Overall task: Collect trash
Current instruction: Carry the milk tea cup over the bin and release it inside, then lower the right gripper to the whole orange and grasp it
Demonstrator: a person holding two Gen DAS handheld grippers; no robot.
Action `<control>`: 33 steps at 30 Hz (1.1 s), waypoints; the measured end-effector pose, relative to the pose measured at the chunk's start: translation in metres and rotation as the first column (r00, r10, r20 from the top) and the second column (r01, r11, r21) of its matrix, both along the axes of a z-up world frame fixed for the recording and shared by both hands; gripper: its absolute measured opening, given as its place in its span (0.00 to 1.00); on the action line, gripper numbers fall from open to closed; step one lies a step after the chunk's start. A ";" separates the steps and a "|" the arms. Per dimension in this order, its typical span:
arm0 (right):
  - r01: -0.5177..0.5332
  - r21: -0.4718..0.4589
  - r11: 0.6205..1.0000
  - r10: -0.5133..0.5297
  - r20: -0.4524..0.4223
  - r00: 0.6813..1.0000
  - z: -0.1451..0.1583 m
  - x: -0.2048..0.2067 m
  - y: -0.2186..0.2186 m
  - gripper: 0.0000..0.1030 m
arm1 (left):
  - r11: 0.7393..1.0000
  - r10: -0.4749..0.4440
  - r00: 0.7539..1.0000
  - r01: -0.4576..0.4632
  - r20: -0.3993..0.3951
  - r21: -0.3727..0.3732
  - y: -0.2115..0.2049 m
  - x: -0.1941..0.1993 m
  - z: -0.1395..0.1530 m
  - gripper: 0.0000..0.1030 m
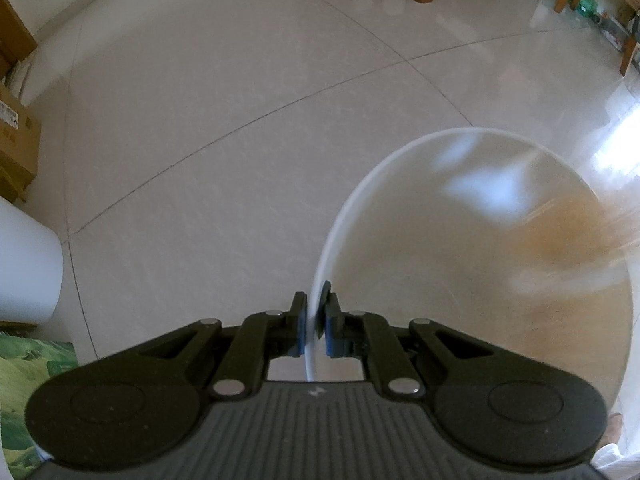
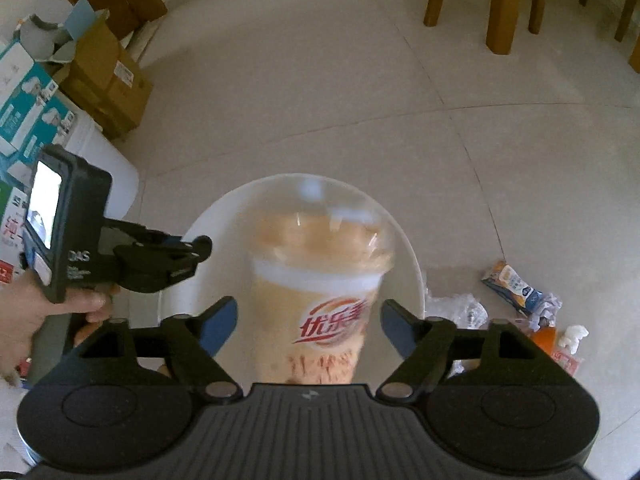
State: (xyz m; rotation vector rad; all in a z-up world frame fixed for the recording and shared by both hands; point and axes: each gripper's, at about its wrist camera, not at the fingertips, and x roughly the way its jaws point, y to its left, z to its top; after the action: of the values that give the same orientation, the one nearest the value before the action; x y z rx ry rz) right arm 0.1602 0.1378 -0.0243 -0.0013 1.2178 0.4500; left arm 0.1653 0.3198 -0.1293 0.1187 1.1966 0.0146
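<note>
My left gripper [image 1: 316, 312] is shut on the rim of a round white bin [image 1: 360, 192], pinching its thin wall between the blue pads. In the right wrist view that same gripper [image 2: 200, 248] grips the bin rim [image 2: 416, 276] from the left, held by a person's hand [image 2: 24, 312]. My right gripper [image 2: 308, 320] stands open above the bin mouth. A beige milk tea cup [image 2: 320, 280] with a red logo and domed lid sits blurred between the spread fingers, touching neither. The cup shows as an orange smear [image 1: 580, 232] in the left wrist view.
Loose trash lies on the tile floor right of the bin: a crumpled wrapper [image 2: 512, 284], clear plastic [image 2: 456, 308] and a white scrap [image 2: 574, 336]. Cardboard boxes [image 2: 116, 76] stand at the left wall. Wooden furniture legs [image 2: 500, 8] stand at the far side.
</note>
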 end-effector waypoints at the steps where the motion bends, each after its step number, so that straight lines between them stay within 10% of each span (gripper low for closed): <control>1: 0.000 0.000 1.000 0.000 0.004 1.000 0.000 -0.001 -0.001 0.86 | 1.000 0.003 1.000 -0.003 -0.001 -0.003 0.000 0.000 0.000 0.07; 15: 0.139 -0.090 0.986 -0.119 0.203 0.972 -0.007 -0.030 -0.112 0.95 | 1.000 0.007 1.000 -0.007 -0.005 -0.014 0.004 0.000 0.003 0.07; 33: 0.359 -0.176 0.916 -0.363 0.015 0.932 -0.226 -0.040 -0.186 0.92 | 1.000 0.012 1.000 -0.013 -0.019 -0.023 0.006 0.003 0.004 0.07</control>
State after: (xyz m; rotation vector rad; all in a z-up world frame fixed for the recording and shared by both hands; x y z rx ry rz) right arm 0.1206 -0.0486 -0.2504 0.0757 1.2399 0.0171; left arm 0.1686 0.3259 -0.1255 0.0914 1.2160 0.0106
